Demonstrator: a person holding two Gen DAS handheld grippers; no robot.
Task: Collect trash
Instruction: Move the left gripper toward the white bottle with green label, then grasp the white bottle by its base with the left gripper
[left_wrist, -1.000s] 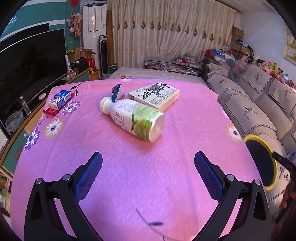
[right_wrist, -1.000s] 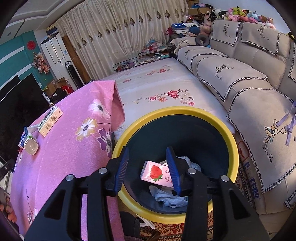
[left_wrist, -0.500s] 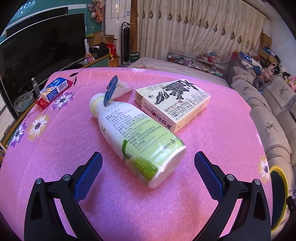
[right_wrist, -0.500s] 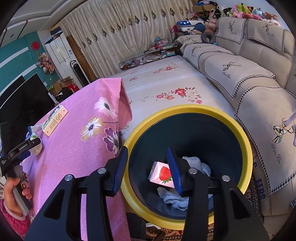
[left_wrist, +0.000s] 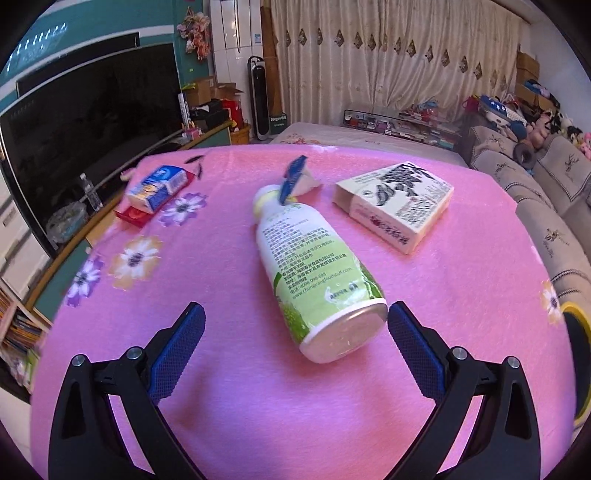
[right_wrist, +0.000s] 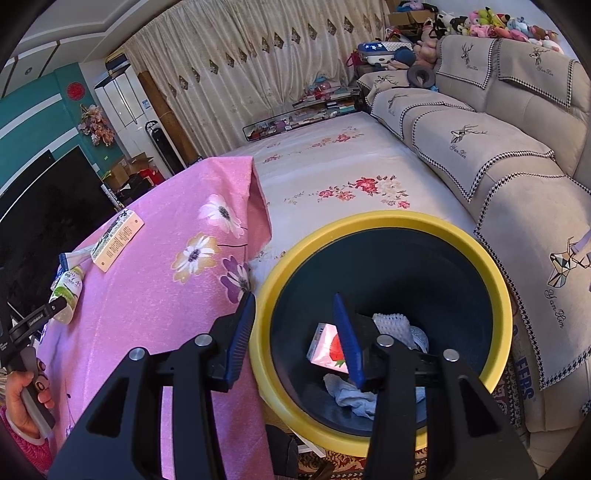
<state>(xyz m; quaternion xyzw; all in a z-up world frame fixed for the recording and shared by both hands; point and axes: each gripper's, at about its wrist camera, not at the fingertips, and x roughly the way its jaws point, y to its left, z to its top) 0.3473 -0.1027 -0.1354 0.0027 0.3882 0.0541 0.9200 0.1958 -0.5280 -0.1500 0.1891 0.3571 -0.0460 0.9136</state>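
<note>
A white and green bottle lies on its side on the pink table cloth, base toward me. My left gripper is open, its right finger close beside the bottle's base, the left finger well apart. A cream printed box and a blue-edged wrapper lie beyond. My right gripper is open and empty over the near rim of a yellow-rimmed dark bin. A strawberry carton and crumpled tissue lie in the bin.
A blue and white pack on a red packet lies at the table's left edge. A TV stands left. A sofa runs along the right, a floral bed behind the bin. The bottle and box also show in the right wrist view.
My left gripper has moved forward to the bottle, so its base now sits between the fingers. My right gripper has drawn back toward the bin's near rim, staying open.
</note>
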